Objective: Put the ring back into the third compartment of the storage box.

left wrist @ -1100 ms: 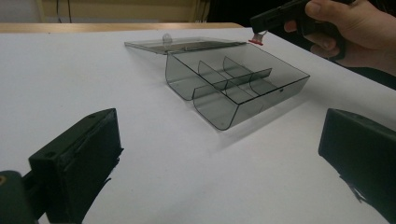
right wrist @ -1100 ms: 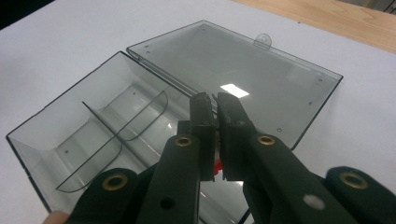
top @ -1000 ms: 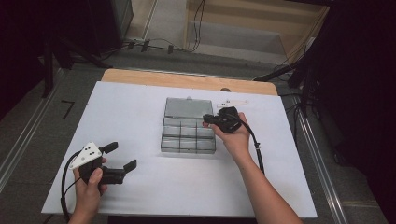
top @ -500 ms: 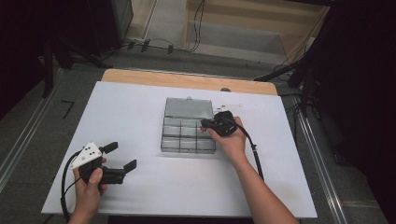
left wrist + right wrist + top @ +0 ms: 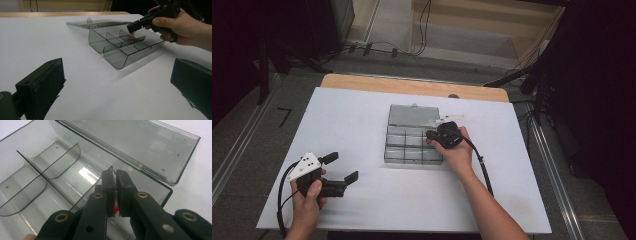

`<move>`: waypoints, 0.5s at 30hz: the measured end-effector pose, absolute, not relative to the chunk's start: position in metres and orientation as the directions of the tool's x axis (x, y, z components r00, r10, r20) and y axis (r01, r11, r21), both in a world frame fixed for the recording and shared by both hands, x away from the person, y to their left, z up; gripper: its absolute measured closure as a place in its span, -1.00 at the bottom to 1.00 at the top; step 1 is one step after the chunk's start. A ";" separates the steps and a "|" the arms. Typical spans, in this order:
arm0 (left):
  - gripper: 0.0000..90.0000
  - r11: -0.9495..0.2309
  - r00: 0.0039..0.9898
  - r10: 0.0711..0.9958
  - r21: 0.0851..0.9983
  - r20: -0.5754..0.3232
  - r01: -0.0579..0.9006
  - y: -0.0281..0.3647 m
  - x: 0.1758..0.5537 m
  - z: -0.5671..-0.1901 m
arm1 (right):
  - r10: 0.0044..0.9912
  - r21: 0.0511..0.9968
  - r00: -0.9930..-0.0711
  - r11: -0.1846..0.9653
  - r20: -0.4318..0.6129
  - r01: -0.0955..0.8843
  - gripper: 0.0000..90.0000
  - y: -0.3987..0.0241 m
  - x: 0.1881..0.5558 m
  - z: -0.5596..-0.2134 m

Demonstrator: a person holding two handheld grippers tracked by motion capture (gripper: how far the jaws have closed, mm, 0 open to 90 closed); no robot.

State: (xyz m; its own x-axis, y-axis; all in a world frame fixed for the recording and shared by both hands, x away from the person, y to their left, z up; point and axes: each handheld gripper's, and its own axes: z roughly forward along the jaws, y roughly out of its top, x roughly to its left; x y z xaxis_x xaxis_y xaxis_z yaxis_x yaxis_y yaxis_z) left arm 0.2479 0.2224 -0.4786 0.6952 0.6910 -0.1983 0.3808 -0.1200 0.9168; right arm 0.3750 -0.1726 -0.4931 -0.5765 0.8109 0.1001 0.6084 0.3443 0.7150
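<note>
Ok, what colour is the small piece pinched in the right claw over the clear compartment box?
Red, clearest in the left gripper view.

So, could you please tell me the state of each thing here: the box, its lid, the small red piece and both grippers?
Compartment box: open, flat on the table.
Lid: folded back, lying flat behind the box.
Red piece: pinched between the right gripper's jaws, over a compartment.
Right gripper: shut on the red piece, tips inside the box.
Left gripper: open, holding nothing, away from the box.
</note>
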 end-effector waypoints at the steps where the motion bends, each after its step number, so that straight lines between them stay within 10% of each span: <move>1: -1.00 -0.120 0.695 0.691 0.917 -0.198 0.380 0.222 0.248 -0.479 | 0.812 0.715 -0.576 0.347 0.094 0.607 0.86 -0.172 0.375 -0.493; 15: -1.00 -0.132 0.700 0.689 0.917 -0.189 0.377 0.222 0.248 -0.479 | 0.809 0.708 -0.581 0.360 0.087 0.607 0.63 -0.174 0.374 -0.493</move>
State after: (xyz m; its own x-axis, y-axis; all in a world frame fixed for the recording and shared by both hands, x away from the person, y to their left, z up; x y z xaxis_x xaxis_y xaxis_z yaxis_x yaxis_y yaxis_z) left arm 0.2485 0.2220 -0.4794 0.7001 0.6887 -0.1887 0.3772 -0.1323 0.9166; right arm 0.3738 -0.1737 -0.4933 -0.5813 0.8091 0.0865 0.6070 0.3604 0.7082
